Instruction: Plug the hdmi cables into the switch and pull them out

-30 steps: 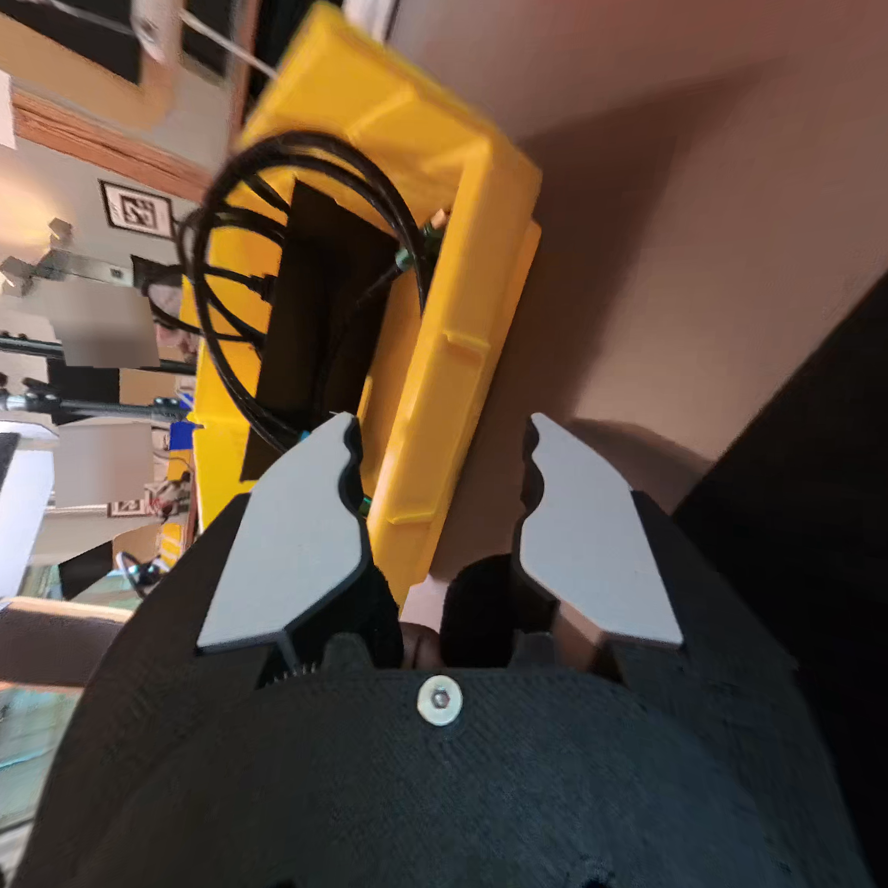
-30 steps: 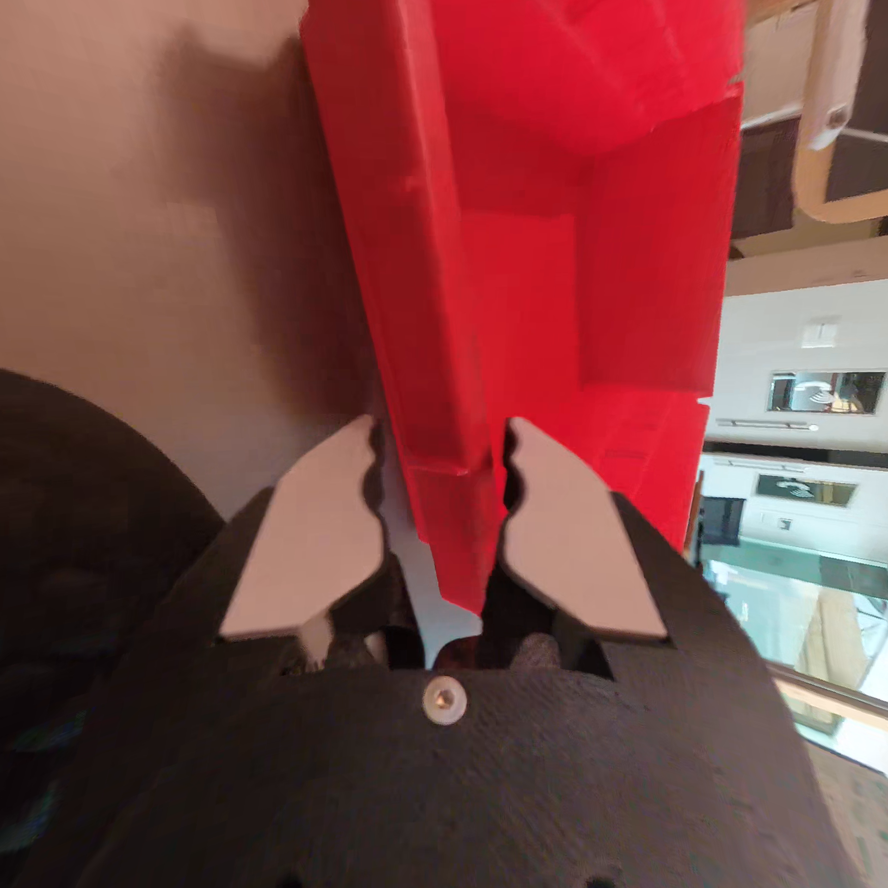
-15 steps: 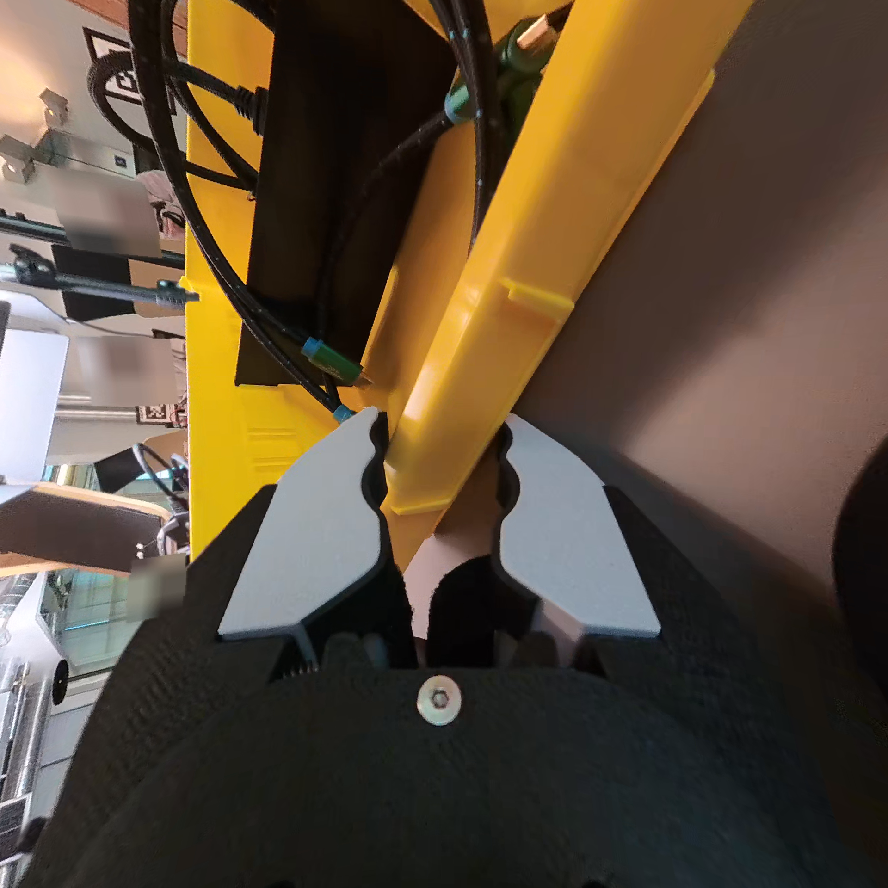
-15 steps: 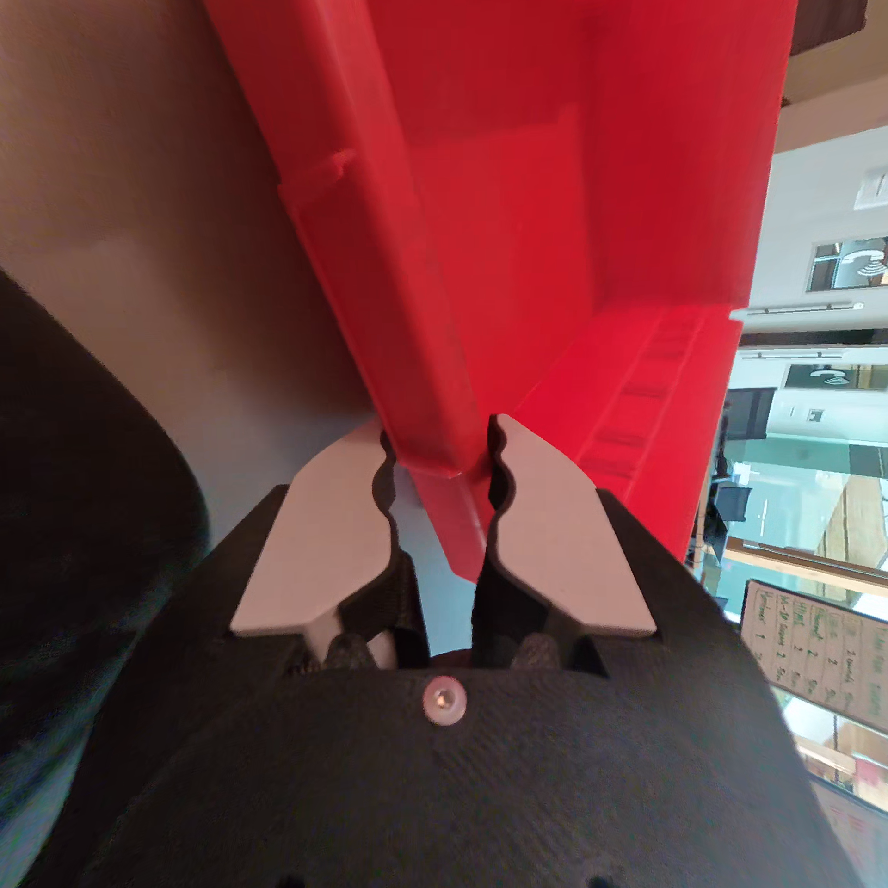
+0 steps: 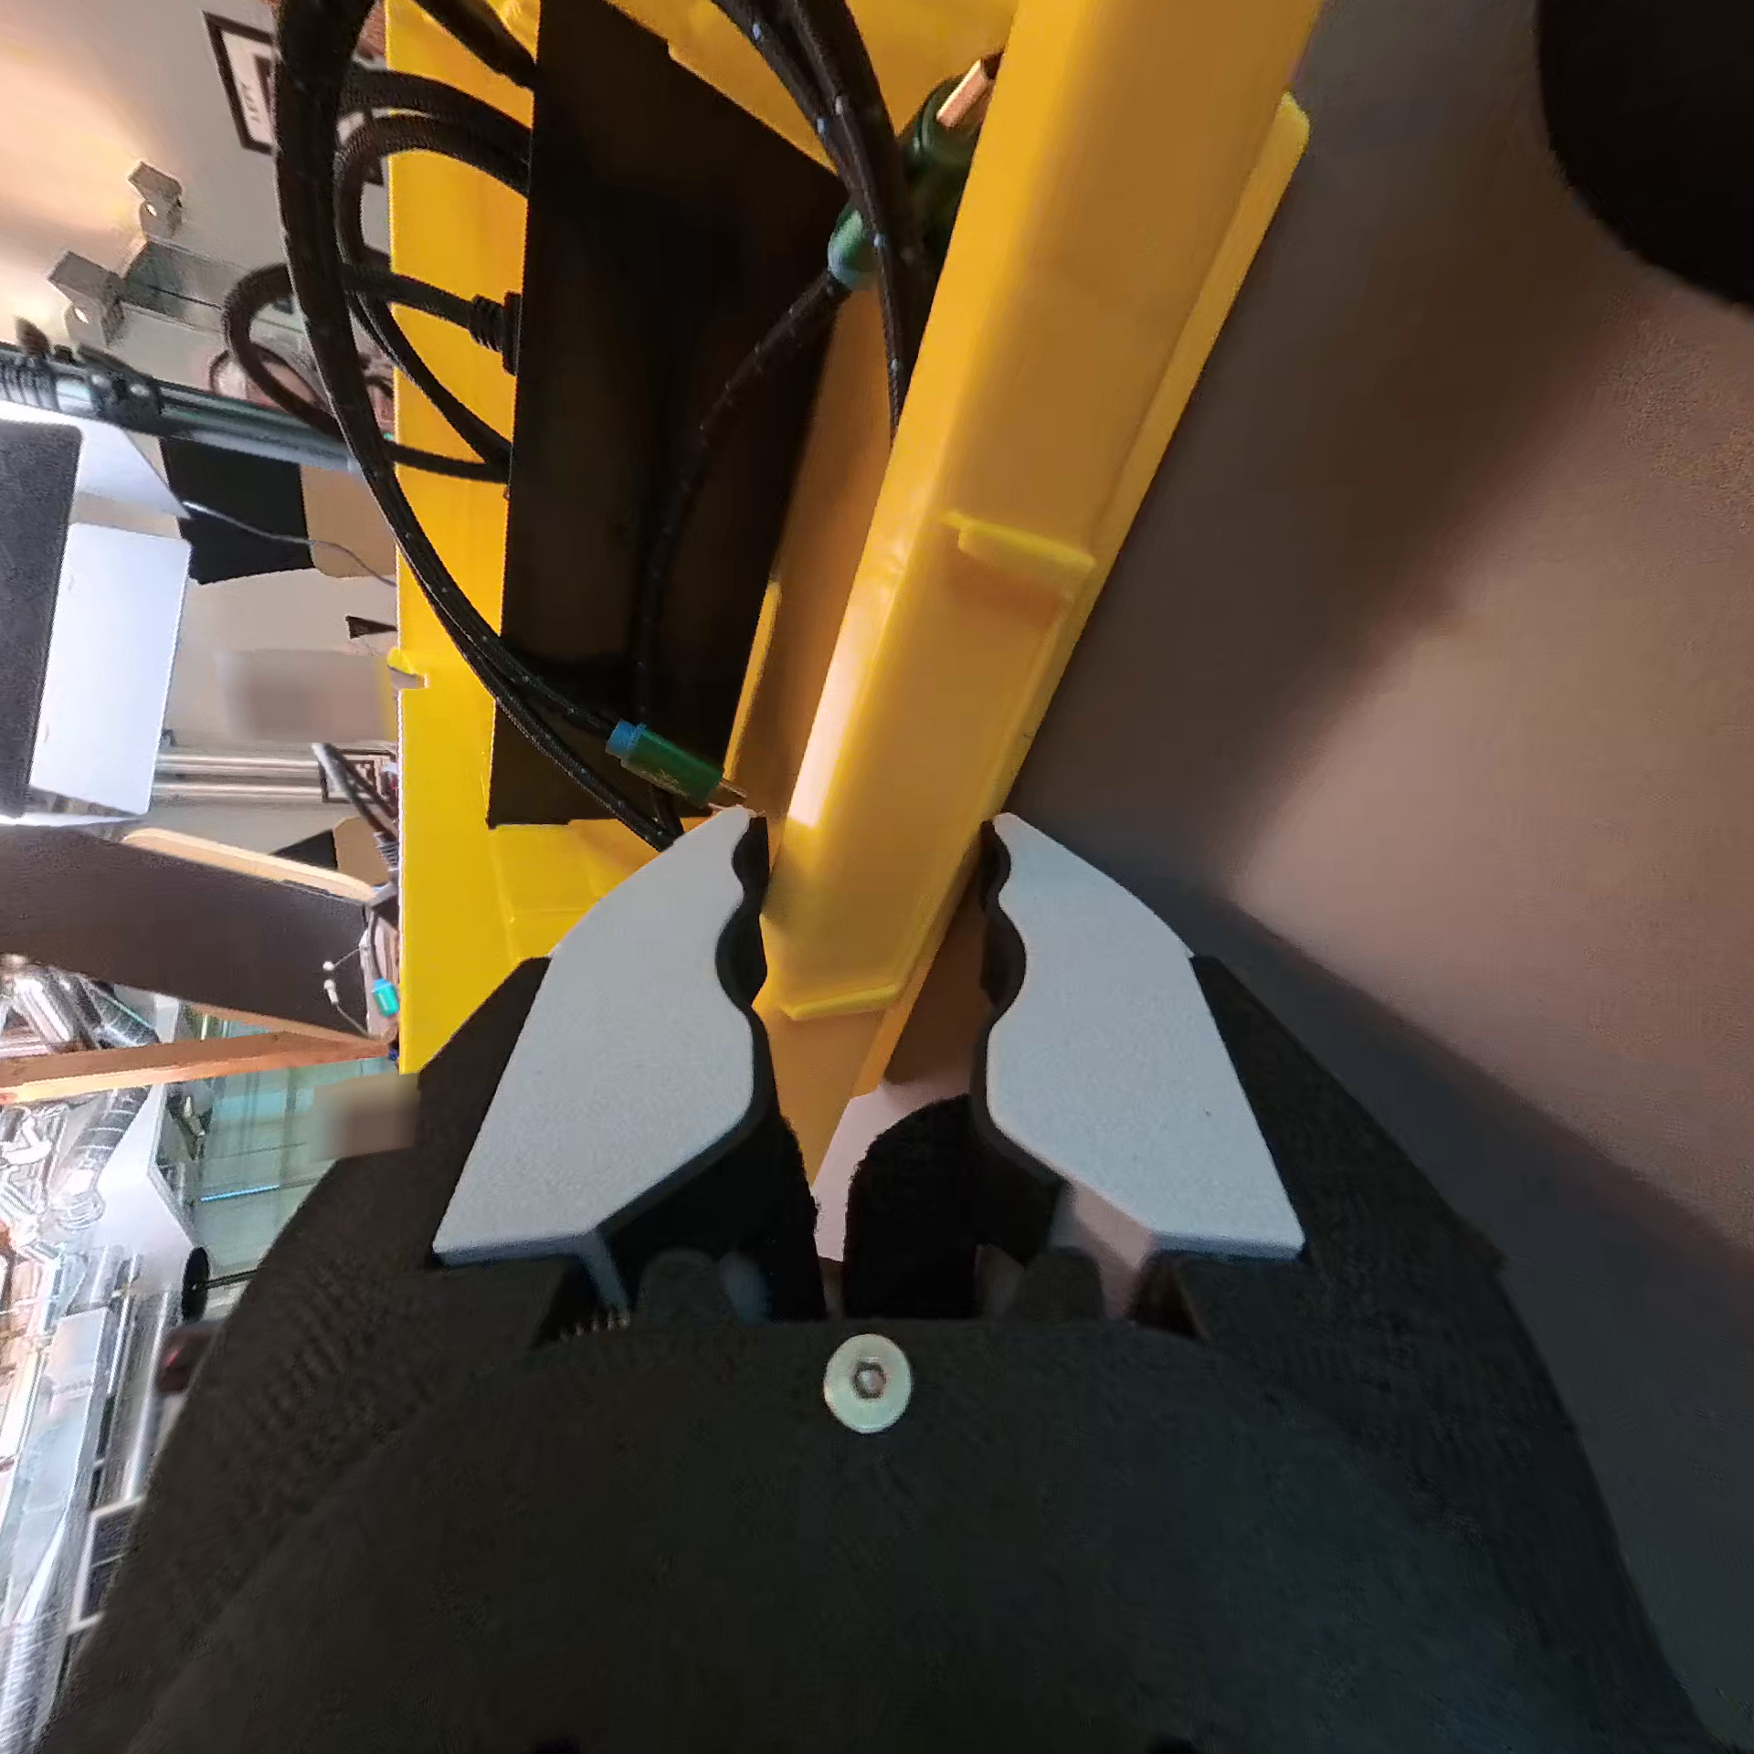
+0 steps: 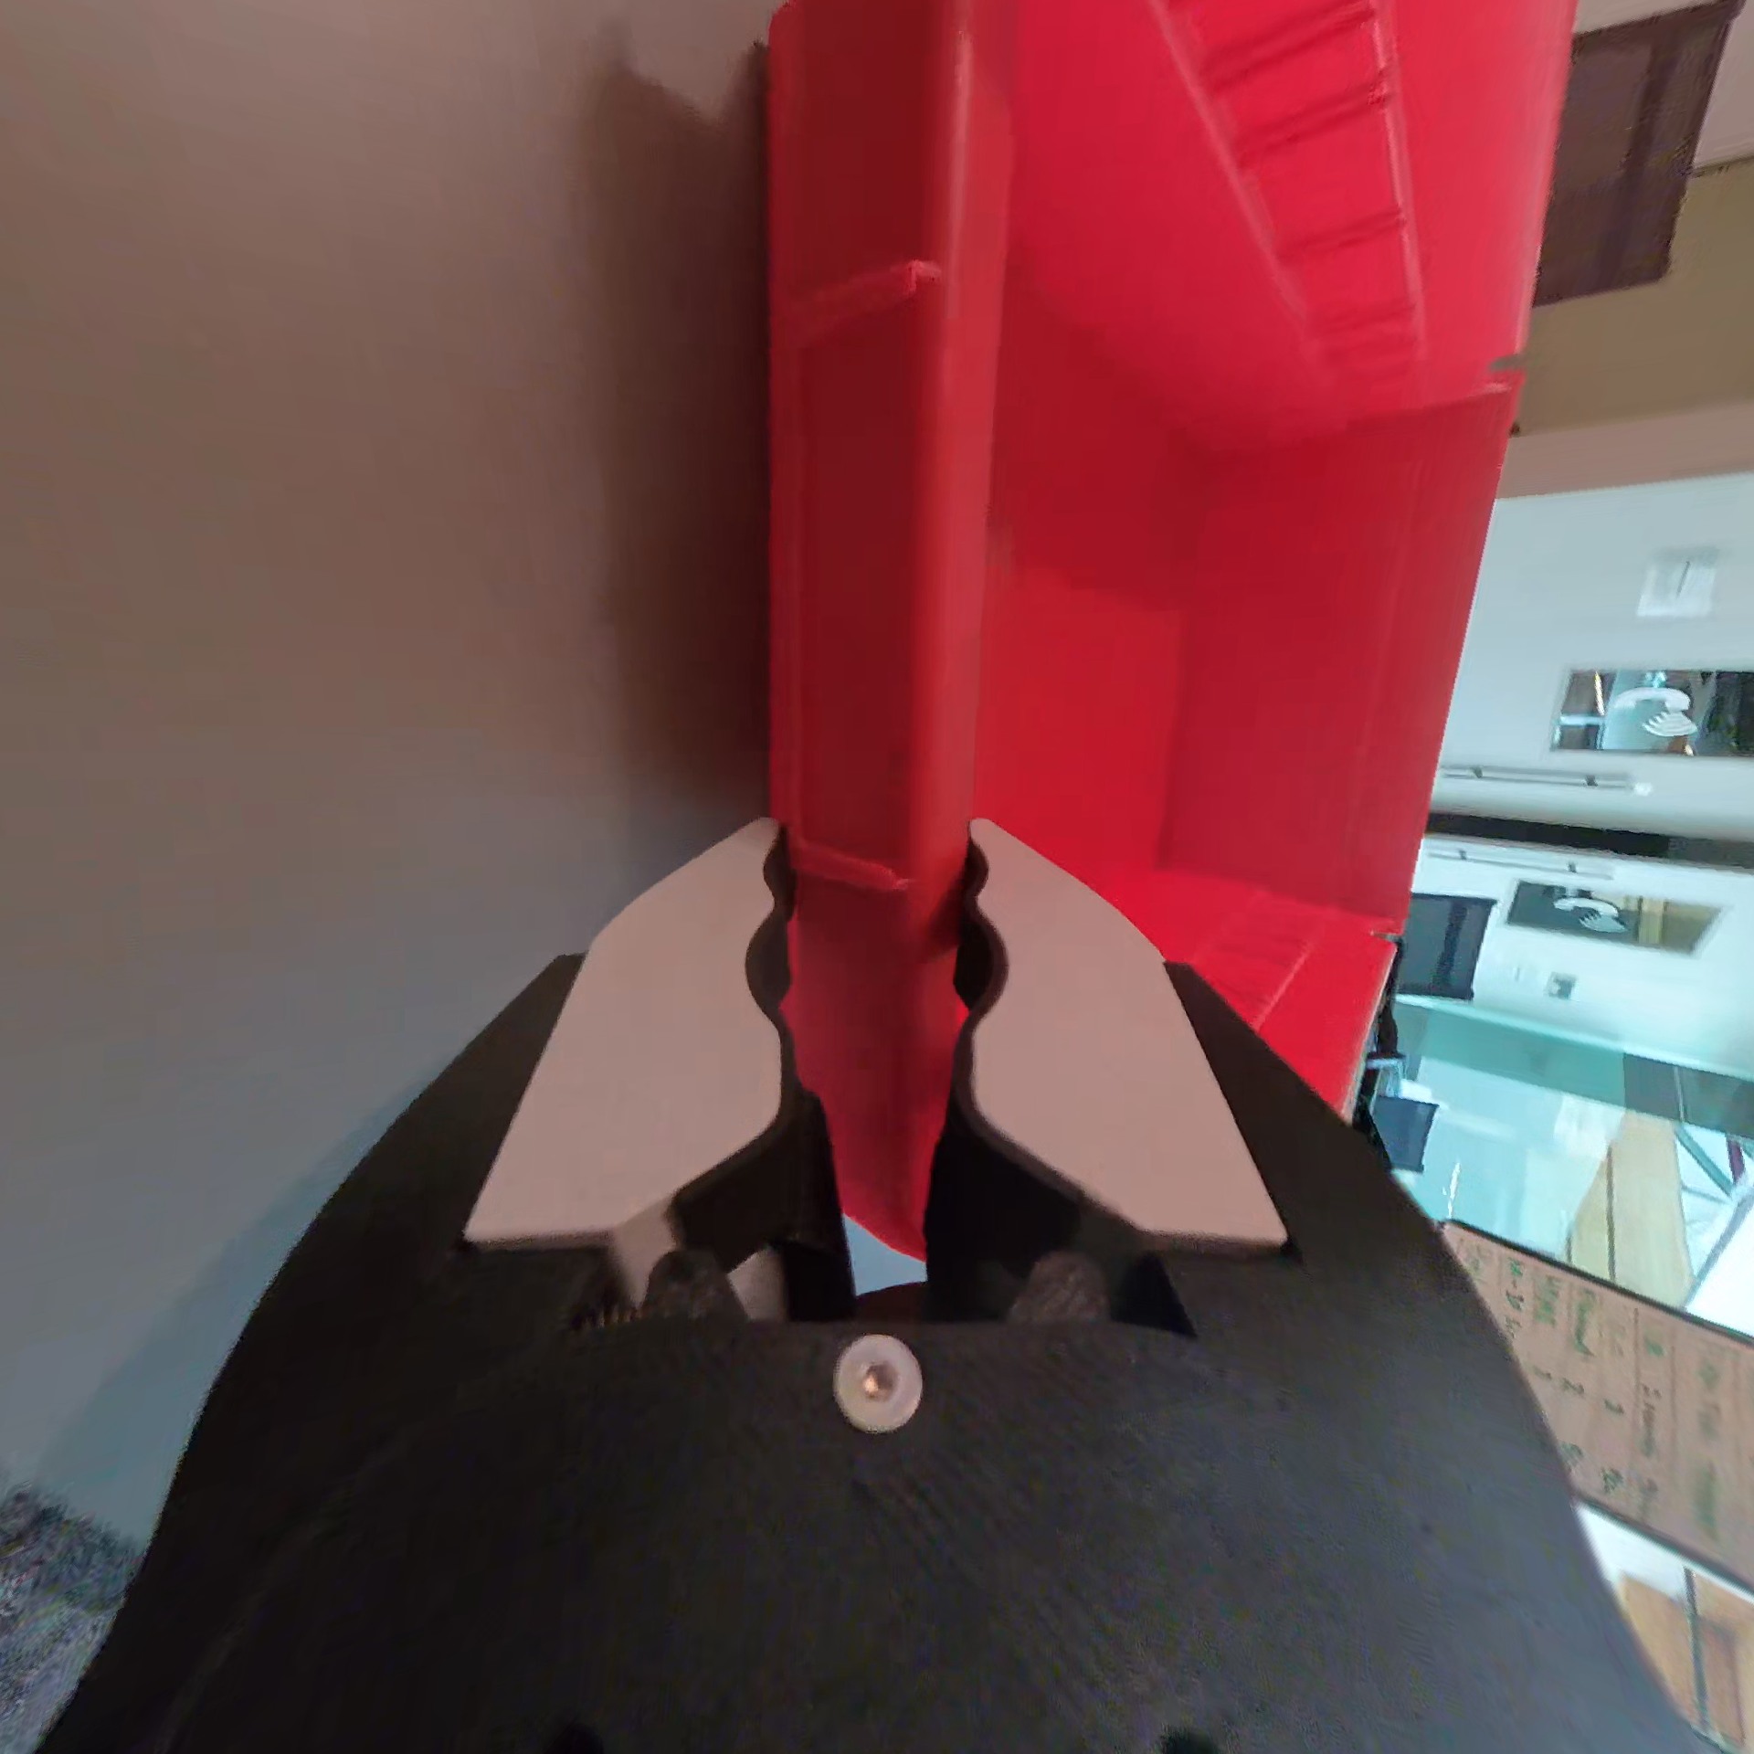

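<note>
A yellow bin (image 5: 997, 475) holds a black HDMI switch (image 5: 645, 427) and several black braided cables (image 5: 399, 494). One green plug (image 5: 674, 764) lies loose near the bin's near corner, and another green plug (image 5: 935, 114) rests against the bin's wall farther in. One cable end sits in the side of the switch. My left gripper (image 5: 868, 840) is shut on the yellow bin's side wall at its near corner. In the right wrist view, my right gripper (image 6: 873, 840) is shut on the side wall of an empty red bin (image 6: 1186, 617).
Both bins rest on a brown-grey table top (image 5: 1424, 759), which also shows in the right wrist view (image 6: 380, 475). A dark rounded shape (image 5: 1670, 142) sits at the top right of the left wrist view. Room furniture lies beyond the bins.
My left gripper moved up to the yellow bin and closed from wide open onto its wall. My right gripper slid further onto the red bin's wall and closed on it; the red bin's angle in view changed.
</note>
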Demonstrator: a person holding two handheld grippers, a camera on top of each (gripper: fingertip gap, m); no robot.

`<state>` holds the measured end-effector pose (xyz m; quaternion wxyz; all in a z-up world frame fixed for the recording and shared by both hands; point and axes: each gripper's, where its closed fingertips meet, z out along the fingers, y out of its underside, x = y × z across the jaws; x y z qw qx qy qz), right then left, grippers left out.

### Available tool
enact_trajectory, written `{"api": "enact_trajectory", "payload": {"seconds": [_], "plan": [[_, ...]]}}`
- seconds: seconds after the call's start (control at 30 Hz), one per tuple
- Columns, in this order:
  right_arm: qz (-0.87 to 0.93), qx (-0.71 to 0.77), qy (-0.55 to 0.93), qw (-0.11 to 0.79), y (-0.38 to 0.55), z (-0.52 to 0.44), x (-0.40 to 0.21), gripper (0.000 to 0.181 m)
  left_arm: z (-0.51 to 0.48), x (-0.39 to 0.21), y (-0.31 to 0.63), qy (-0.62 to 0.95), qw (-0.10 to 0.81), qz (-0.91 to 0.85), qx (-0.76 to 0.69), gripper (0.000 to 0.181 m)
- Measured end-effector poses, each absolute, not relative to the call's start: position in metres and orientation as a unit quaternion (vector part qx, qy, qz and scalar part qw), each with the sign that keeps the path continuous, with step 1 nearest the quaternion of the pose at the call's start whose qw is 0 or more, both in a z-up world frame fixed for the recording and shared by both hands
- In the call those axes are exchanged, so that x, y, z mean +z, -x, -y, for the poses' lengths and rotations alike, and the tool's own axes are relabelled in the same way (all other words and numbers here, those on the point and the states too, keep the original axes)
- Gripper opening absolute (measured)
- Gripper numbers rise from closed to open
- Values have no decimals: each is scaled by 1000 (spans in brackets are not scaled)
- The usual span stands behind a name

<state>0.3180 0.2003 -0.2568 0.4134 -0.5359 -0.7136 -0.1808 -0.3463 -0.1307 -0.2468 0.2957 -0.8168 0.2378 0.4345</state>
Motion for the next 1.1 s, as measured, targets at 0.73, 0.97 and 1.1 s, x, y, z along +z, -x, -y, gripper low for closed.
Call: {"api": "enact_trajectory", "payload": {"seconds": [0.73, 0.97, 1.1], "plan": [[583, -154, 595, 532, -386, -192, -224, 85, 185, -244, 336, 807, 345, -222, 425, 47], [376, 226, 521, 732, -331, -139, -104, 111, 182, -173, 301, 756, 602, -87, 241, 73], [213, 405, 325, 828, -328, -101, -23, 126, 182, -109, 293, 663, 738, 27, 123, 105]]}}
